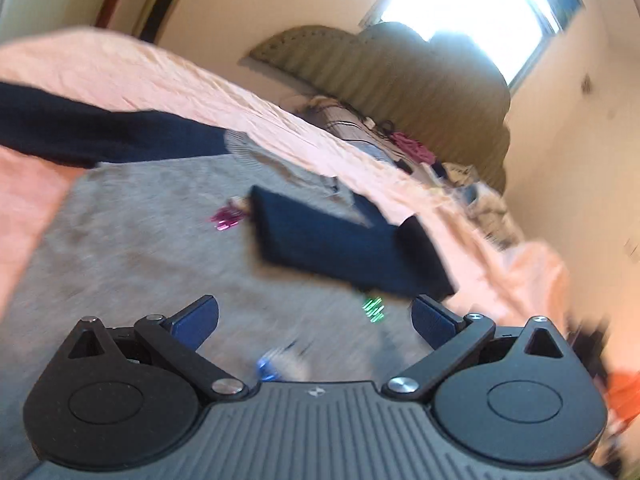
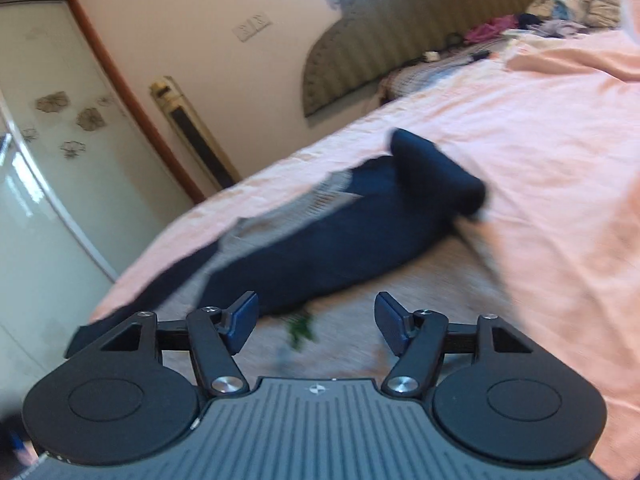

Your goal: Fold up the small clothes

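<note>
A grey top with navy sleeves (image 1: 132, 248) lies spread on the pink bedsheet (image 1: 160, 76). In the left wrist view one navy sleeve (image 1: 332, 240) is folded across the grey body, and the other navy sleeve (image 1: 80, 132) stretches out to the left. My left gripper (image 1: 316, 320) hovers open above the grey body, with nothing between its fingers. In the right wrist view the folded navy sleeve (image 2: 320, 248) lies over the grey body (image 2: 420, 300), its cuff (image 2: 436, 172) curled up at the far end. My right gripper (image 2: 316, 320) stands open just short of that sleeve, holding nothing.
A padded headboard (image 2: 400, 32) and a pile of loose clothes (image 2: 560, 8) sit at the bed's far end. A glass-door wardrobe (image 2: 48, 160) and a tall floor air conditioner (image 2: 192, 136) stand past the bed's left edge. A bright window (image 1: 480, 0) glares behind the headboard.
</note>
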A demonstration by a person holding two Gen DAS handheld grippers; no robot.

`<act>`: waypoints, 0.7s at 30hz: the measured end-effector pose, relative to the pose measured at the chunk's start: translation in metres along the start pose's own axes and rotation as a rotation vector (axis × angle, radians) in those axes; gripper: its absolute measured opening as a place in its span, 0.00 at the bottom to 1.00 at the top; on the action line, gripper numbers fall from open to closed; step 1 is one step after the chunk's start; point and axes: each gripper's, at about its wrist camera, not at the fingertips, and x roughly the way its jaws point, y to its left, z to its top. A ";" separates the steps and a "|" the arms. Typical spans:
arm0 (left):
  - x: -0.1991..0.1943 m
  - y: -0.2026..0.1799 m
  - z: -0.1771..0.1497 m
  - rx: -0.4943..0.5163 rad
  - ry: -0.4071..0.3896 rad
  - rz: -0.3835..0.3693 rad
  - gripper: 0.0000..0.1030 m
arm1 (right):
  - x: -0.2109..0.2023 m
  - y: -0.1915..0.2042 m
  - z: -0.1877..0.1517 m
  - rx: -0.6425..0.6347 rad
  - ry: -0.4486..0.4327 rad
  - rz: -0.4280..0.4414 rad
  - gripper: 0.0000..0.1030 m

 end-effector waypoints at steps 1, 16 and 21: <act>0.014 0.001 0.014 -0.039 0.028 -0.025 1.00 | -0.001 -0.007 0.001 0.049 -0.010 0.027 0.65; 0.140 -0.027 0.055 0.112 0.136 0.248 0.08 | -0.002 -0.020 0.000 0.117 -0.058 0.099 0.83; 0.101 -0.027 0.078 0.224 0.009 0.293 0.08 | -0.001 -0.020 0.000 0.113 -0.056 0.107 0.86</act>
